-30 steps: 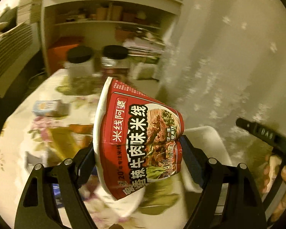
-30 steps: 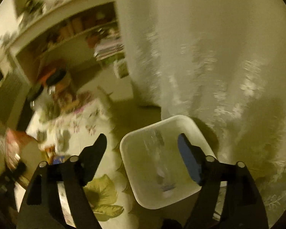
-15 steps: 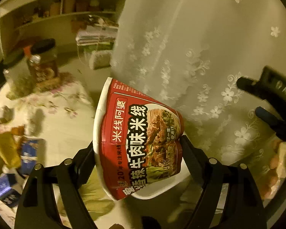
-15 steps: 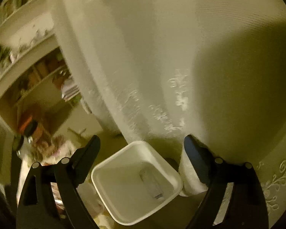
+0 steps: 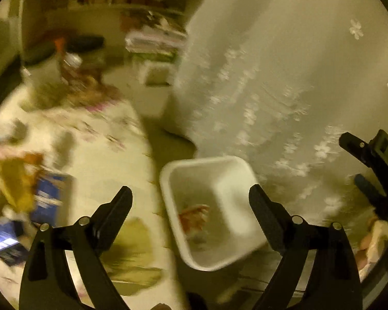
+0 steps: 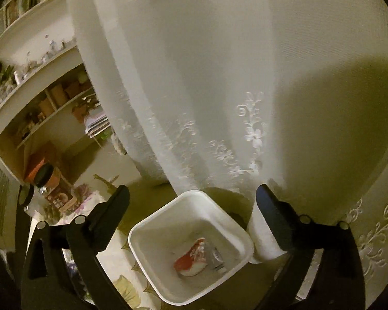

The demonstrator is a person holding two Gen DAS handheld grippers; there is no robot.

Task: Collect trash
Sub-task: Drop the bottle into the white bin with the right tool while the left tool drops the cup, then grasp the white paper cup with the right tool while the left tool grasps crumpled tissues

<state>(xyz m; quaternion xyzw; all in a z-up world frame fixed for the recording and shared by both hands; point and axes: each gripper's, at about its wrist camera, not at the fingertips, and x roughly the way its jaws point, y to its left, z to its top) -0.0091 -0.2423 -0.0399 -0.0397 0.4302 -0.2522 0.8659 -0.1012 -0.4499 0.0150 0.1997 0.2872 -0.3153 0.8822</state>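
A lace curtain (image 6: 219, 90) fills the right and far side of both views, hanging down to the floor. Left of it, at the back of the room, stands a shelf unit (image 6: 41, 98) crowded with boxes and papers. The table (image 5: 95, 155), under a flowered cloth, runs along the left of the left wrist view; its right edge passes just beside the bin.

The bin (image 6: 165, 235) is white, square and open-topped, and stands on the floor between the table's right edge and the curtain. In it lies the red noodle cup (image 6: 192, 259), tipped on its side on the bottom, with a small clear wrapper touching it on the right. A white roll stands just beside the bin's right wall.

On the table near its left edge lie more scraps, blurred: a yellow bag (image 5: 15, 180), a blue packet (image 5: 50, 193) touching it, and another blue packet nearer the left corner. Two dark-lidded jars (image 6: 45, 178) stand at the table's far end.

The left gripper (image 5: 191, 201) hangs above the bin, jaws opening wide with nothing between them. The right gripper (image 6: 192, 199) also looks down into the bin, jaws opening and likewise empty.

Judging by the layout, the cup is done, and the next trash lies left of both grippers, on the table. The left gripper is nearer to it; the blue packet's long side seems to run along the table's edge, though blur makes that uncertain.
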